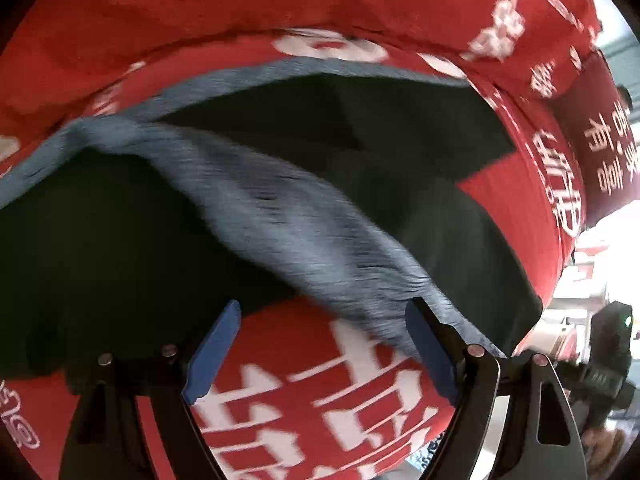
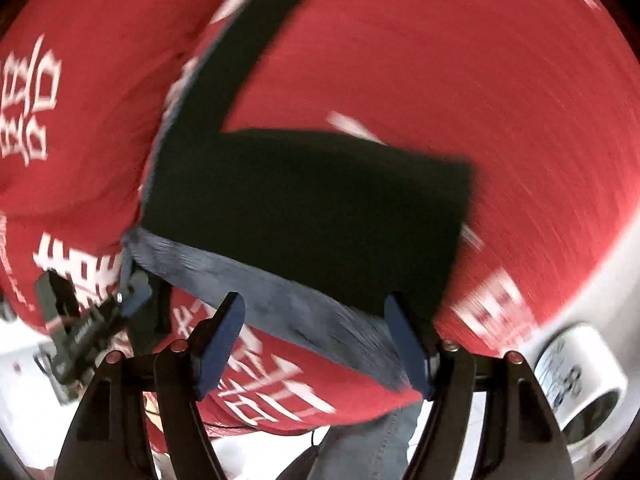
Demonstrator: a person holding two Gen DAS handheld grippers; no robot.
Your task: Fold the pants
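Black pants (image 1: 100, 240) with a grey waistband (image 1: 288, 216) lie on a red cloth (image 1: 200, 0) printed with white characters. My left gripper (image 1: 324, 304) hangs open above the near edge of the pants, and the grey band runs down to its right finger. In the right wrist view the pants (image 2: 312, 208) form a dark L shape, with the grey band (image 2: 260, 280) along their near edge. My right gripper (image 2: 314, 298) is open over that band, its pads apart and pressing nothing. The left gripper's blue pad (image 2: 136, 300) shows at the band's left corner.
The red cloth (image 2: 460, 60) covers the whole table. A white cylinder (image 2: 580, 380) sits past the cloth's right edge. A person's jeans leg (image 2: 368, 440) shows below the table edge. A dark device with a green light (image 1: 612, 340) stands at the far right.
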